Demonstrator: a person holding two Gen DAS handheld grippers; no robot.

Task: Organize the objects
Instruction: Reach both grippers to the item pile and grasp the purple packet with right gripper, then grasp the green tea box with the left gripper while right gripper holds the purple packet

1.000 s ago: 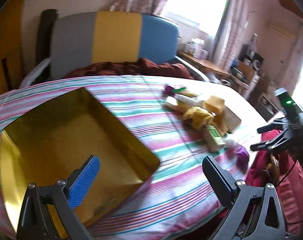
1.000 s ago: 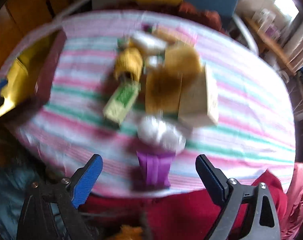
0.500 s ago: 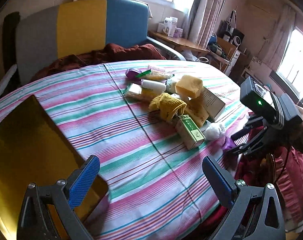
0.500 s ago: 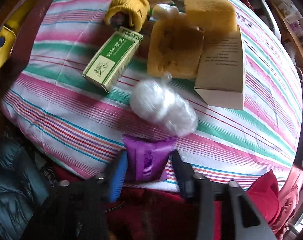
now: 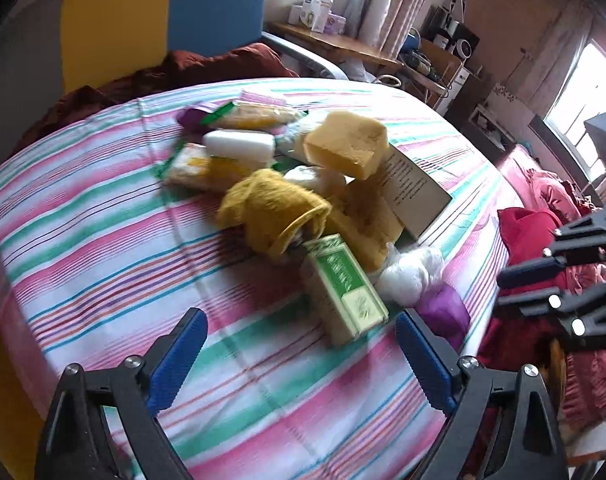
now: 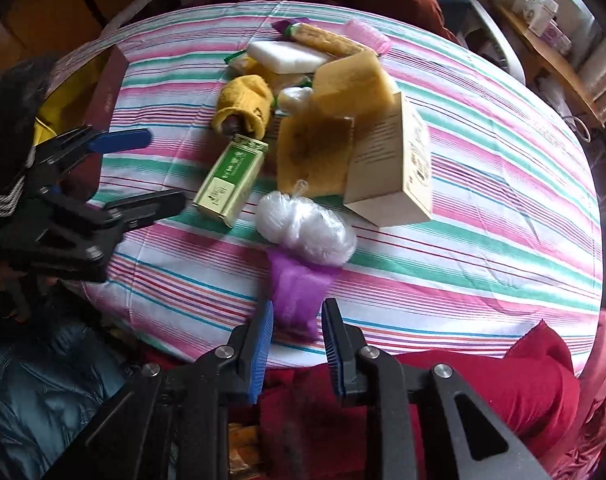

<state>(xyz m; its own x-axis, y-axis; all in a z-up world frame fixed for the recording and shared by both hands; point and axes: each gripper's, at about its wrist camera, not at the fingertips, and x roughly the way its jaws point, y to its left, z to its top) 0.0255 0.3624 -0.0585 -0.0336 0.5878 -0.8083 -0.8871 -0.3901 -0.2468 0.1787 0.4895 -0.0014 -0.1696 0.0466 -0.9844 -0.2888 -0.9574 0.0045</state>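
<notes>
The gold box [image 6: 49, 112] left of the green carton [image 6: 231, 178] is mostly hidden behind the left tongs [image 6: 143, 170] and a dark sleeve. The print on the green carton is too small to read. The lower end of the purple pouch [image 6: 299, 296] is blurred between the right tongs [image 6: 297, 330].

A round surface [image 5: 103, 216] under a cloth striped in pink, green and white fills the middle of the room, and behind it stands a chair [image 5: 159, 20] with a back in grey, yellow and blue panels, a dark red blanket [image 5: 207, 68] heaped on its seat. To the right of the chair a wooden desk [image 5: 335, 42] carries small boxes beside pale patterned curtains [image 5: 387, 8] (daylight comes in strongly there). Further right of the chair, shelves [image 5: 443, 56] crowded with small items stand against a pinkish wall [image 5: 523, 32], next to a second bright window [image 5: 583, 96].
</notes>
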